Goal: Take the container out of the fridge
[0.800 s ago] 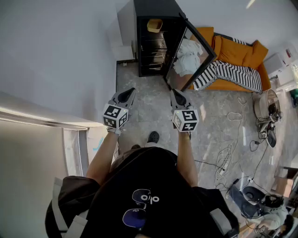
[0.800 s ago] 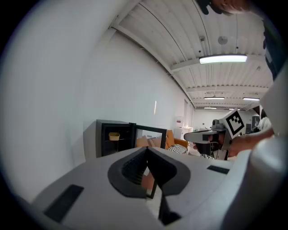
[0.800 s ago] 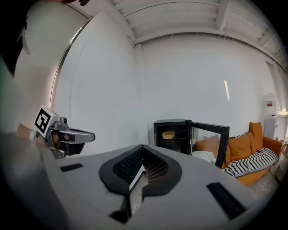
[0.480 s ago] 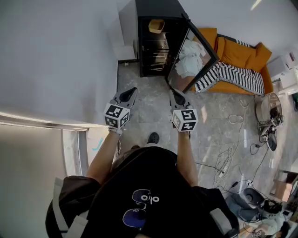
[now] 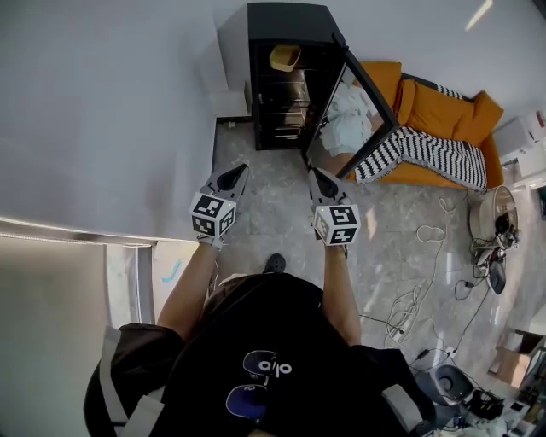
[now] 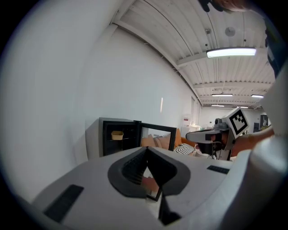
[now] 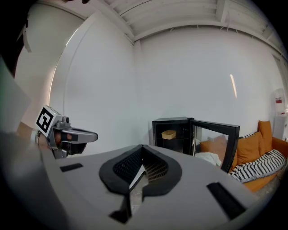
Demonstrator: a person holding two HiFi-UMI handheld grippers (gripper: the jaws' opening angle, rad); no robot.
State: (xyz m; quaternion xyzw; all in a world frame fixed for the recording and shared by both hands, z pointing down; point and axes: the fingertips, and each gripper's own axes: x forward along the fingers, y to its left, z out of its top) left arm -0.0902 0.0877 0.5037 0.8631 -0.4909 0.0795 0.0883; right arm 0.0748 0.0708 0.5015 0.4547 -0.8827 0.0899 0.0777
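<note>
A small black fridge (image 5: 286, 17) stands against the far wall with its glass door (image 5: 354, 111) swung open to the right. On its top shelf sits a yellow container (image 5: 284, 57), also seen in the left gripper view (image 6: 117, 134) and the right gripper view (image 7: 168, 134). My left gripper (image 5: 235, 171) and right gripper (image 5: 319, 177) hang side by side in the air, well short of the fridge, both pointing at it. Both are shut with nothing between the jaws.
An orange sofa (image 5: 435, 107) with a striped blanket (image 5: 422, 145) stands right of the fridge door. Cables (image 5: 418, 282) and gear litter the floor at right. A white wall (image 5: 102, 111) and a ledge (image 5: 77, 230) run along the left.
The person has stepped a little towards the fridge; both grippers keep their pose and stay shut.
</note>
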